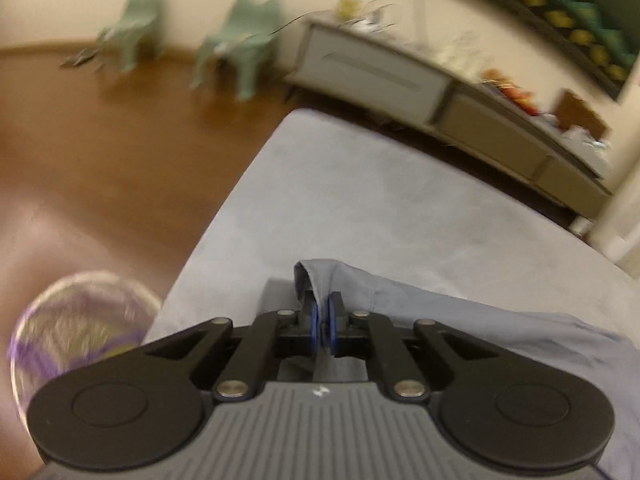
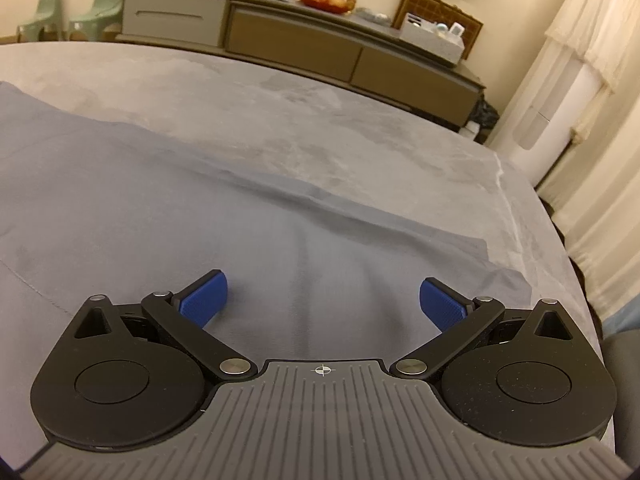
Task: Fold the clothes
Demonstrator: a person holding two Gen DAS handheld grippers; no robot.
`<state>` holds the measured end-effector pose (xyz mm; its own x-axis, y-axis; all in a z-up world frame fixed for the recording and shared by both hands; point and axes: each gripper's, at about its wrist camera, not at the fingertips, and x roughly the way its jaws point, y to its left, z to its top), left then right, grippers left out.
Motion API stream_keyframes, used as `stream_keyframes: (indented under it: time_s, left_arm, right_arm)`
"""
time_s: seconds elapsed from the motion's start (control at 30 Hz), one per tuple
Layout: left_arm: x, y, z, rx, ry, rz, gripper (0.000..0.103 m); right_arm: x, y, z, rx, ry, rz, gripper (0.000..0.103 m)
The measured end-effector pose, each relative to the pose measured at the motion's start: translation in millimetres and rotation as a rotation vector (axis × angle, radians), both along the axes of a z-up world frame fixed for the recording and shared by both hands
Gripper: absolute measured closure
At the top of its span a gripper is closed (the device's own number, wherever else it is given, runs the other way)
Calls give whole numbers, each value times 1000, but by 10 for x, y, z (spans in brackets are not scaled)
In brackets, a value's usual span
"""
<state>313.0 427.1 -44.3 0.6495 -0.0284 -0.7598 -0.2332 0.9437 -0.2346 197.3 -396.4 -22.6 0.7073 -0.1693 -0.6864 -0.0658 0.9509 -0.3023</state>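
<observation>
A blue-grey garment (image 1: 440,308) lies on the grey suede-like surface (image 1: 360,192), near its left corner. In the left wrist view my left gripper (image 1: 323,312) is shut on a raised fold at the garment's edge, the cloth pinched between the blue pads. In the right wrist view the same garment (image 2: 200,200) spreads flat across the surface (image 2: 320,92). My right gripper (image 2: 323,304) stands open just above the cloth, nothing between its blue pads (image 2: 205,300).
A long low sideboard (image 2: 292,48) with clutter on top runs along the far wall. Two pale green chairs (image 1: 236,46) stand on the brown floor (image 1: 100,140). A round glass-topped thing (image 1: 76,328) sits beside the surface's left edge. White curtains (image 2: 592,100) hang at right.
</observation>
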Motion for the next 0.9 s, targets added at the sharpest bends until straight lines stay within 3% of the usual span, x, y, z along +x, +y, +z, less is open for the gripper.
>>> stream_keyframes:
  time_s: [0.1, 0.2, 0.27, 0.33, 0.47, 0.5, 0.6, 0.63, 0.73, 0.77, 0.9]
  left_arm:
    - [17, -113, 42, 101, 2, 78, 85]
    - [-87, -221, 242, 202, -36, 117, 83]
    - [-216, -267, 386, 202, -91, 92, 83]
    - [-280, -346, 444, 209, -106, 44, 83]
    - [-131, -498, 330, 332, -36, -44, 87]
    - [-52, -508, 246, 381, 4, -20, 90]
    - [138, -444, 19, 503, 124, 97, 89]
    - [133, -418, 9, 512, 127, 131, 88]
    - [-110, -385, 219, 425, 29, 218, 82]
    - [-241, -405, 317, 387, -11, 240, 76]
    - [-738, -656, 683, 286, -143, 242, 69]
  right_arm:
    - [22, -2, 11, -1, 9, -12, 2]
    - [46, -27, 146, 11, -22, -47, 19]
    - [31, -120, 286, 46, -79, -83, 14]
    - [43, -219, 288, 29, -81, -109, 13]
    - [148, -461, 88, -15, -17, -140, 17]
    - [176, -551, 29, -12, -9, -152, 14]
    - [176, -912, 142, 66, -56, -275, 28]
    - [119, -1047, 227, 108, -95, -316, 22]
    - [-89, -1435, 430, 185, -179, -410, 17]
    - [-124, -1515, 442, 192, -179, -418, 16]
    - [-187, -1741, 337, 279, -134, -354, 16]
